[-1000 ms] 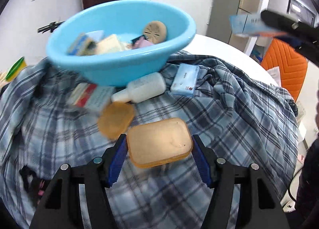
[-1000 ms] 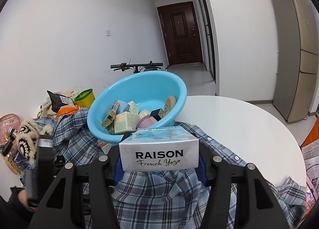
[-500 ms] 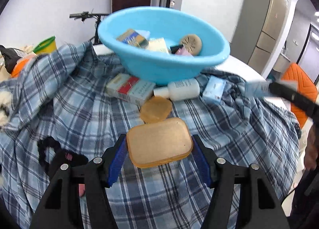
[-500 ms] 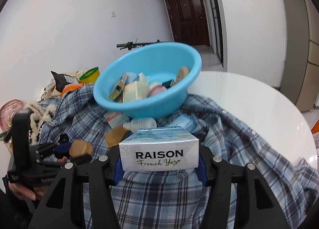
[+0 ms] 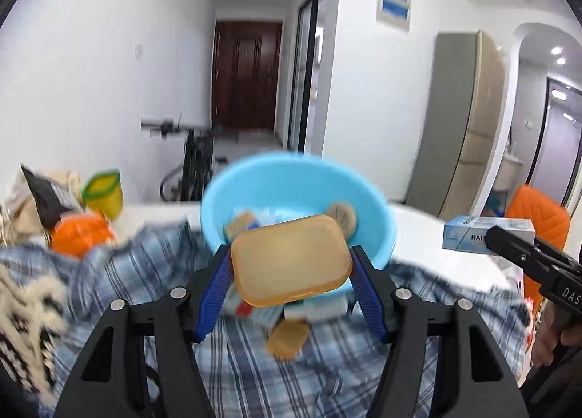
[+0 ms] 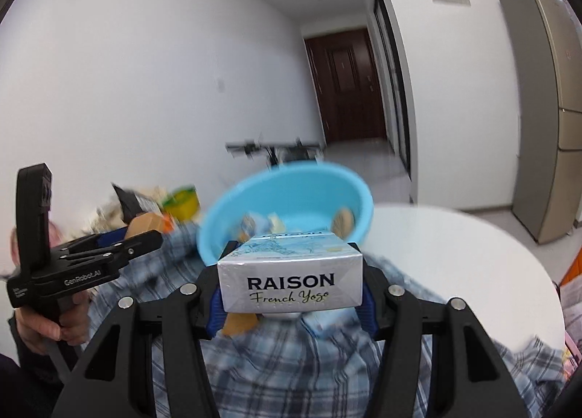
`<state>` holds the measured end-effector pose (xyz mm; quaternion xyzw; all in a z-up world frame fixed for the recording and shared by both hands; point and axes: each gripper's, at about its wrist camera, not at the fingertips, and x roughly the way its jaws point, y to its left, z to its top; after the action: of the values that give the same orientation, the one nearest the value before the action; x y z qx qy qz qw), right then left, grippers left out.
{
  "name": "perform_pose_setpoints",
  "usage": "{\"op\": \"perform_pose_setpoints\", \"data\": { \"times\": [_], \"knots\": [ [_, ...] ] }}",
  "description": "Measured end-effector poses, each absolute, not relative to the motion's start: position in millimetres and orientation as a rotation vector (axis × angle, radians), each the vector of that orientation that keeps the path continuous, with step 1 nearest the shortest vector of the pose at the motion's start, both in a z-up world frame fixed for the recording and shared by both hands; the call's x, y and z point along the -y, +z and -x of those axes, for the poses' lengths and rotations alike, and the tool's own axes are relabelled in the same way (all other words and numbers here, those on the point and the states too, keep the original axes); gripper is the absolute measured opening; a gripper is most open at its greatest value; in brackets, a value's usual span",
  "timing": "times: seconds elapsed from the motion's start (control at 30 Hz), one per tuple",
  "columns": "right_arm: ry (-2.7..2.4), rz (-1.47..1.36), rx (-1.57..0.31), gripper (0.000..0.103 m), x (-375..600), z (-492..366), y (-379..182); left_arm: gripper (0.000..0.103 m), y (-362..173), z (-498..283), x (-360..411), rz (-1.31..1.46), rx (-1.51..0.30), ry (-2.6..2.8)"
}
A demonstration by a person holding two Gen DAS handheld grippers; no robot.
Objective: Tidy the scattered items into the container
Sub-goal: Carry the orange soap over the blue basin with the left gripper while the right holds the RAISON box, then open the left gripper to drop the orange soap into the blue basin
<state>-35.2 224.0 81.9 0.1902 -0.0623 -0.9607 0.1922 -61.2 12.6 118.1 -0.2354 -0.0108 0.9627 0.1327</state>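
My left gripper (image 5: 291,265) is shut on a flat amber plastic case (image 5: 291,260), held up in front of the blue basin (image 5: 298,181). My right gripper (image 6: 291,283) is shut on a white RAISON box (image 6: 291,280), also just short of the blue basin (image 6: 302,185), which holds several small items. A smaller amber lid (image 5: 287,336) lies on the plaid cloth (image 5: 254,374) below the case, with a red-and-white box and a white bottle partly hidden behind it. Each gripper shows in the other's view: the right gripper (image 5: 491,236) with its box, the left gripper (image 6: 142,232) with the case.
The round white table (image 6: 454,236) extends to the right of the basin. A yellow-green cup (image 5: 102,192), an orange object (image 5: 82,232) and a dark packet (image 5: 43,192) sit at the left. An orange chair (image 5: 534,218) stands at the right, with a bicycle behind the basin.
Both grippers rose and tilted up with their loads; the basin now sits lower and nearer behind each held item. The left gripper lifted more than the right.
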Motion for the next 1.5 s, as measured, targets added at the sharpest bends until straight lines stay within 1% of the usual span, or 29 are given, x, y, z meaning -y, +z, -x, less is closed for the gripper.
{"op": "perform_pose_setpoints", "data": {
  "times": [0.2, 0.33, 0.4, 0.6, 0.7, 0.83, 1.0, 1.1, 1.17, 1.23, 1.37, 1.5],
  "knots": [
    [-2.743, -0.411, 0.088, 0.055, -217, 25, 106, 0.066, 144, 59, -11, 0.586, 0.0, 2.82],
    [-2.747, -0.356, 0.061, 0.055, -210, 46, 123, 0.066, 152, 90, -20, 0.591, -0.051, 2.826],
    [-2.776, -0.312, 0.081, 0.055, -210, 62, 129, 0.066, 154, 116, -25, 0.602, -0.095, 2.869],
    [-2.764, -0.346, 0.156, 0.055, -205, 127, 138, 0.066, 154, 187, -27, 0.632, -0.027, 2.856],
    [-2.787, -0.332, 0.207, 0.055, -205, 160, 144, 0.066, 151, 215, -22, 0.621, 0.086, 2.852],
    [-2.797, -0.332, 0.244, 0.055, -206, 194, 147, 0.066, 148, 237, -15, 0.601, 0.149, 2.882],
    [-2.782, -0.38, 0.184, 0.055, -205, 209, 131, 0.066, 140, 252, -16, 0.624, 0.095, 2.884],
    [-2.746, -0.447, 0.182, 0.055, -202, 221, 122, 0.066, 133, 263, -16, 0.669, 0.118, 2.858],
    [-2.731, -0.459, 0.19, 0.055, -201, 227, 120, 0.066, 124, 273, -16, 0.722, 0.142, 2.84],
    [-2.708, -0.491, 0.183, 0.055, -200, 235, 115, 0.066, 115, 282, -19, 0.769, 0.127, 2.84],
    [-2.687, -0.602, 0.164, 0.055, -196, 248, 100, 0.066, 90, 304, -33, 0.916, 0.074, 2.794],
    [-2.653, -0.729, 0.13, 0.055, -191, 263, 82, 0.066, 65, 319, -49, 1.041, 0.084, 2.673]
  ]
}}
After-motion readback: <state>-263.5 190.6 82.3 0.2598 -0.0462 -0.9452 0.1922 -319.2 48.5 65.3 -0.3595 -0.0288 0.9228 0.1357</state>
